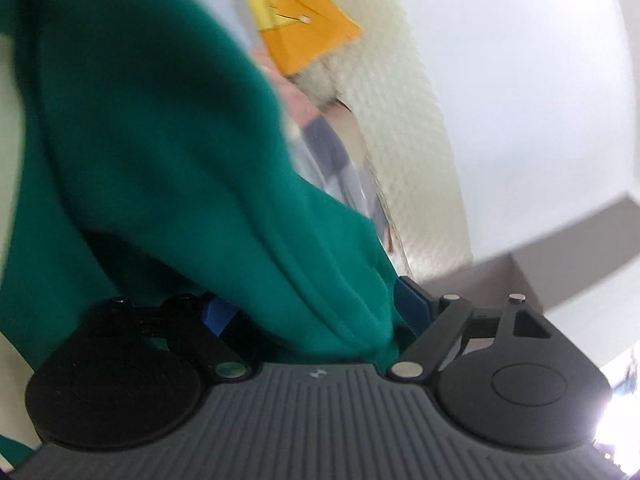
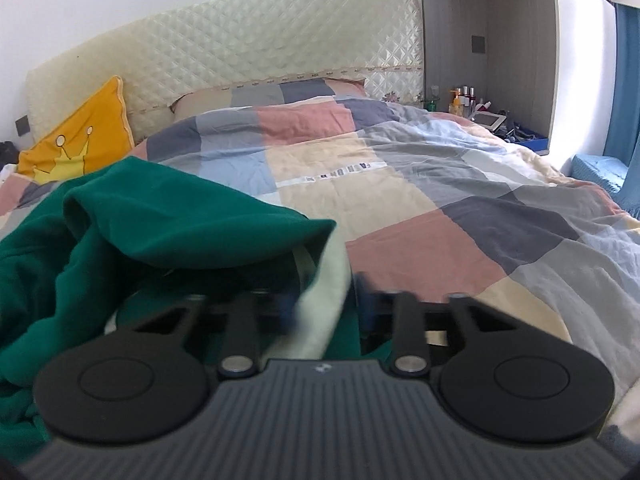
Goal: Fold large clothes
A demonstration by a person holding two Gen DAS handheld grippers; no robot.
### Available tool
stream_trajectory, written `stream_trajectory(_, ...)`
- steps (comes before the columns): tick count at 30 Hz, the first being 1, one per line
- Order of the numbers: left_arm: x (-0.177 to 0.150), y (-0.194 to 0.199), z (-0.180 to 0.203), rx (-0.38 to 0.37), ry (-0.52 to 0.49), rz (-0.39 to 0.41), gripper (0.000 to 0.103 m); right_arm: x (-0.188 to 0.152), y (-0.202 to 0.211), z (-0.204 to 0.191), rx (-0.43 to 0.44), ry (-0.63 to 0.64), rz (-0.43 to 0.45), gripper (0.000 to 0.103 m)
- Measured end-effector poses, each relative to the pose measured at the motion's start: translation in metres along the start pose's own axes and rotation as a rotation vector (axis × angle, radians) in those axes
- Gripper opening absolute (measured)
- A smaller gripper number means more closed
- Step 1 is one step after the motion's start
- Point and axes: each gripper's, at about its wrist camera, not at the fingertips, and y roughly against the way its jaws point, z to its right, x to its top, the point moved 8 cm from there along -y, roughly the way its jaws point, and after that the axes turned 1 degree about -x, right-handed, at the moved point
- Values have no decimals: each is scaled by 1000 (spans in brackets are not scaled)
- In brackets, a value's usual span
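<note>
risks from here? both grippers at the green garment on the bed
1. The left gripper stands open with the green garment draped between its fingers, so the cloth may slip out.
2. The right gripper pinches only the pale edge strip; that may pull free.
3. The garment is bunched on the patchwork quilt, so folds may come out crooked.

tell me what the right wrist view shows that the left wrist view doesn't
Only the right wrist view shows the whole patchwork quilt spread over the bed, the bedside shelf of bottles, the blue curtain, and the right hand-held gripper closed on the garment's pale edge.

Only the left wrist view shows the left hand-held gripper, jaws apart with green cloth draped between them.

Both show the green garment, the yellow crown pillow and the quilted cream headboard.
</note>
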Motion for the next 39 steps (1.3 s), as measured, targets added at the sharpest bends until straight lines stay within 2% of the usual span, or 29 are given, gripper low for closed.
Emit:
stream_trajectory(2, 5, -2, -12, 24, 49, 0, 76, 0, 4, 1, -7, 2, 16, 16)
stream_trajectory(4, 7, -4, -20, 65, 65, -6, 52, 1, 9, 2, -5, 0, 31, 13)
stream_trajectory(5, 5, -4, -22, 97, 51, -12, 44, 2, 11, 3, -4, -4, 38, 12)
stream_trajectory(7, 2, -7, -23, 176, -15, -22, 15, 3, 17, 7, -3, -14, 51, 11)
stream_trajectory(9, 1, -4, -20, 208, -57, -6, 7, 4, 21, 13, -12, -32, 61, 9)
stream_trajectory(13, 7, 18, -3, 204, -132, 82, 6, 9, 28, 27, -35, -76, 87, 9)
stream_trajectory(16, 12, 41, 6, 157, -120, 133, 6, 14, 36, 38, -55, -101, 118, 8)
stream_trajectory(18, 14, 55, 10, 188, -160, 169, 6, 16, 42, 44, -70, -119, 136, 8)
stream_trajectory(20, 19, 72, 17, 165, -185, 208, 6, 18, 47, 51, -91, -138, 155, 8)
stream_trajectory(23, 27, 93, 20, 110, -145, 232, 5, 24, 58, 69, -136, -187, 197, 8)
stream_trajectory(26, 38, 111, 19, 57, -78, 260, 5, 30, 68, 96, -224, -248, 244, 8)
stream_trajectory(29, 45, 120, 8, 49, -8, 266, 5, 24, 63, 125, -284, -335, 212, 8)
stream_trajectory(32, 45, 119, 10, 104, -11, 240, 5, 9, 40, 140, -286, -388, 113, 8)
stream_trajectory(35, 42, 103, 7, 230, -112, 231, 6, -5, 12, 140, -301, -379, 25, 9)
stream_trajectory(39, 42, 78, -3, 340, -194, 205, 6, -24, -32, 134, -299, -391, -91, 9)
